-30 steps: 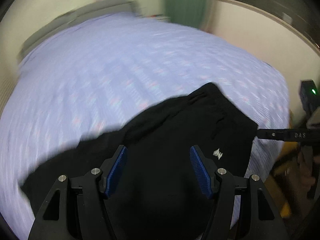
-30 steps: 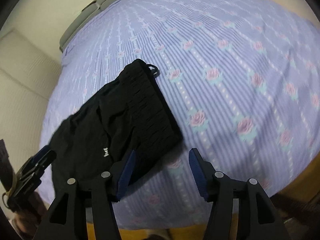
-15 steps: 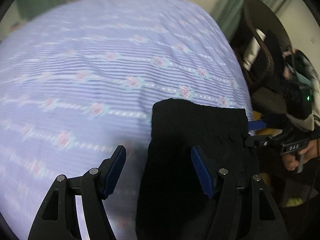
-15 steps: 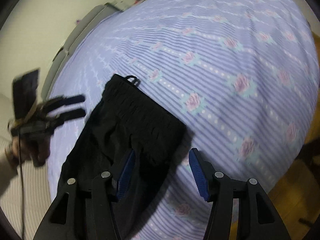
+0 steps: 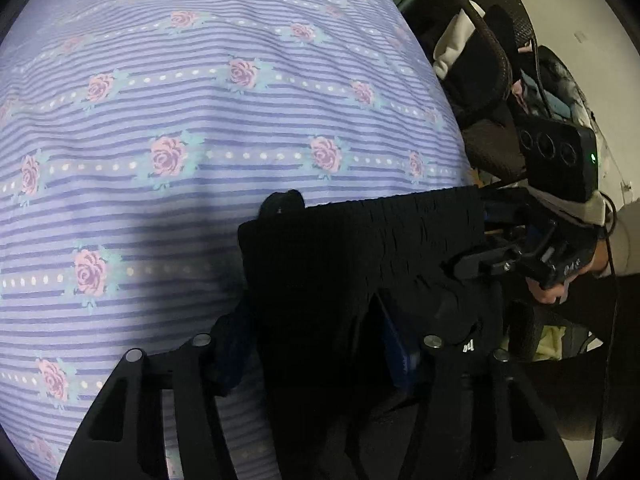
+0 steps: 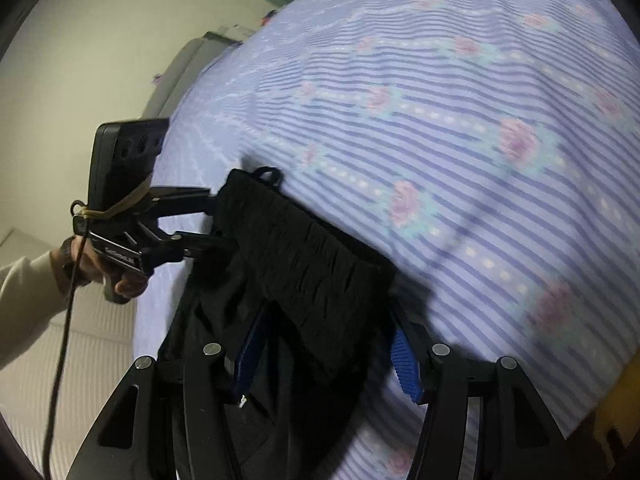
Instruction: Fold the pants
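Bed (image 5: 168, 92), covered in a lilac striped sheet with rose print, carries everything; its near edge and one corner show in both wrist views.

Black pants (image 5: 352, 264) lie at that near edge of the bed, waistband end up on the sheet, the rest trailing off toward the edge and under the cameras. The gathered elastic waistband (image 6: 304, 256) runs as a thick ribbed strip; a small cord loop (image 6: 269, 173) sticks out at its far corner.

Left hand-held gripper (image 5: 316, 350): jaws spread, straddling one end of the waistband, cloth between the blue pads, not yet clenched. Right hand-held gripper (image 6: 324, 354): jaws likewise spread about the opposite waistband end, not yet pinching.

Handling, judged: the fabric looks soft, light and limp, with no stiffness to hold a shape. It will sag and drape from any held point, and loose layers may slide apart. The waistband is the thickest, most structured part, and so the best hold. Pinching both its ends through all the layers should keep the top edge taut. A shallow bite risks catching only the top layer.
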The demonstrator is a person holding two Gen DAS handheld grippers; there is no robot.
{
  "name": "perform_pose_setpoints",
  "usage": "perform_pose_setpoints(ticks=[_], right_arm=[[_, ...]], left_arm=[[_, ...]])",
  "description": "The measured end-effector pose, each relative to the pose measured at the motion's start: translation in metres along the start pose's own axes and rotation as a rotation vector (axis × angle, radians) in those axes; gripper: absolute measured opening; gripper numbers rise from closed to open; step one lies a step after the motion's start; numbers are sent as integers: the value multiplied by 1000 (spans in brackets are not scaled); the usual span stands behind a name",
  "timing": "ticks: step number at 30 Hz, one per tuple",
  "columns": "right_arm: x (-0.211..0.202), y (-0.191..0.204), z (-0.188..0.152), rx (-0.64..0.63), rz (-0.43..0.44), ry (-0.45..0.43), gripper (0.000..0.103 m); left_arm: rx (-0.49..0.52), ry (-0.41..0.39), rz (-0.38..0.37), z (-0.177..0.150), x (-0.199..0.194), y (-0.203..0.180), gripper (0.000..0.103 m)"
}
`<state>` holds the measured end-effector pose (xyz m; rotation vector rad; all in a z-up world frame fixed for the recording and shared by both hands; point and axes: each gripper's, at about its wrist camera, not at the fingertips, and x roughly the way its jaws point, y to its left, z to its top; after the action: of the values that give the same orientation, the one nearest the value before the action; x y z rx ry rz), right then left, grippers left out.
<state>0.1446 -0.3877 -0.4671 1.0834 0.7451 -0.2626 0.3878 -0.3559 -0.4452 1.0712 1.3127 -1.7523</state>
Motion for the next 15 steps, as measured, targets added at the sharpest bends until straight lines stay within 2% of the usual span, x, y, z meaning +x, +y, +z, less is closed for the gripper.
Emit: perform_pose_setpoints(ticks=[3, 8, 10, 13, 15], right_arm=[[3, -10, 3, 51, 32, 20, 51], [10, -32, 9, 198, 161, 59, 50], [16, -38, 14, 245, 200, 66, 49], [14, -18, 20, 147, 166, 73, 29], [6, 3, 21, 75, 146, 63, 23]], left_arm=[[-14, -18, 0, 0, 0, 3, 52], [-25, -1, -14, 1, -4, 11, 48], [-17, 4, -7, 3, -5, 10, 44], [6, -9, 20, -1, -13, 5, 37], [39, -40, 51, -6, -23, -6, 35]])
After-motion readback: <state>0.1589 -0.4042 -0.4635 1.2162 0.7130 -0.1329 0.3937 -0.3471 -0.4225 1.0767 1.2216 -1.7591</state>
